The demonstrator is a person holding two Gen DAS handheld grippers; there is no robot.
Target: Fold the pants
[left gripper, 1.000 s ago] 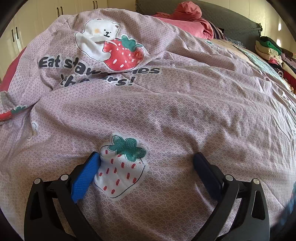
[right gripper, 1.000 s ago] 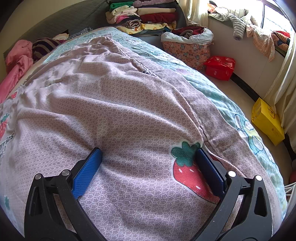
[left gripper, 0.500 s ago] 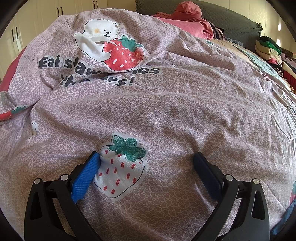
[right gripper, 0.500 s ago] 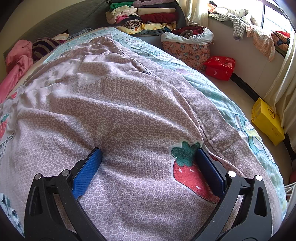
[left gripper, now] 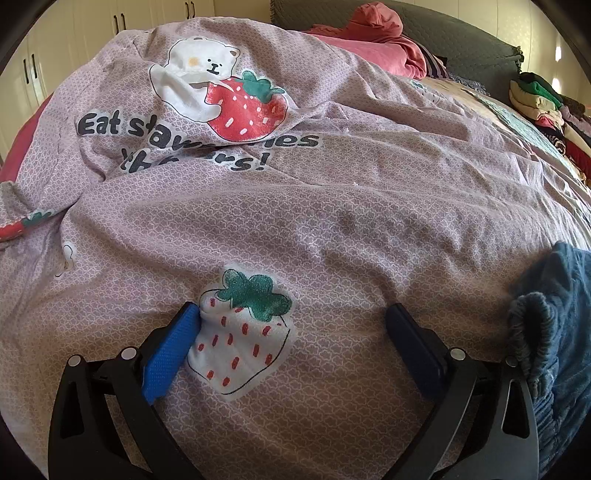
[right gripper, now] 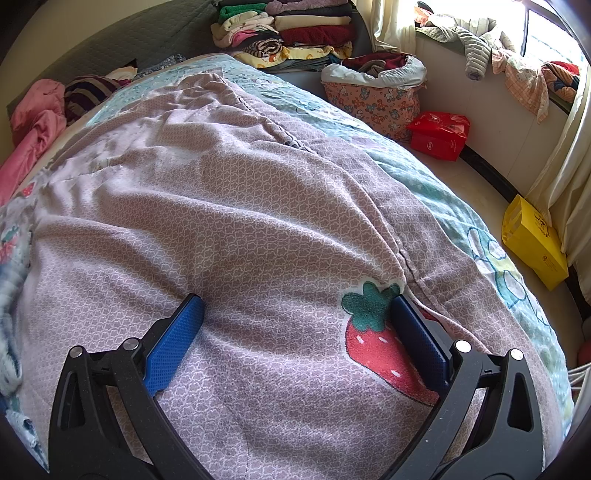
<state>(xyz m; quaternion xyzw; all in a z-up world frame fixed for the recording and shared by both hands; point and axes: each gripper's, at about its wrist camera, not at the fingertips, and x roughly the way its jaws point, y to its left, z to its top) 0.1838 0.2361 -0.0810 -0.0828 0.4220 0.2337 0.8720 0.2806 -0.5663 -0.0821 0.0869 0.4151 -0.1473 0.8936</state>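
Blue denim pants (left gripper: 554, 332) with a gathered elastic waistband lie at the right edge of the left wrist view, beside my left gripper's right finger. In the right wrist view a pale blue blurred piece of them (right gripper: 9, 295) shows at the far left edge. My left gripper (left gripper: 291, 314) is open and empty, resting on the pink strawberry-print quilt (left gripper: 332, 206). My right gripper (right gripper: 295, 302) is open and empty, also resting on the quilt (right gripper: 240, 221).
A pink garment (left gripper: 373, 33) lies at the headboard. Folded clothes (right gripper: 288, 33) are stacked at the bed's far corner. A cloth basket (right gripper: 373, 92), a red bag (right gripper: 439, 134) and a yellow box (right gripper: 532, 240) stand on the floor to the right.
The blue pants have come into view at the right edge of the left wrist view and the left edge of the right wrist view. Both grippers have stayed still and open.
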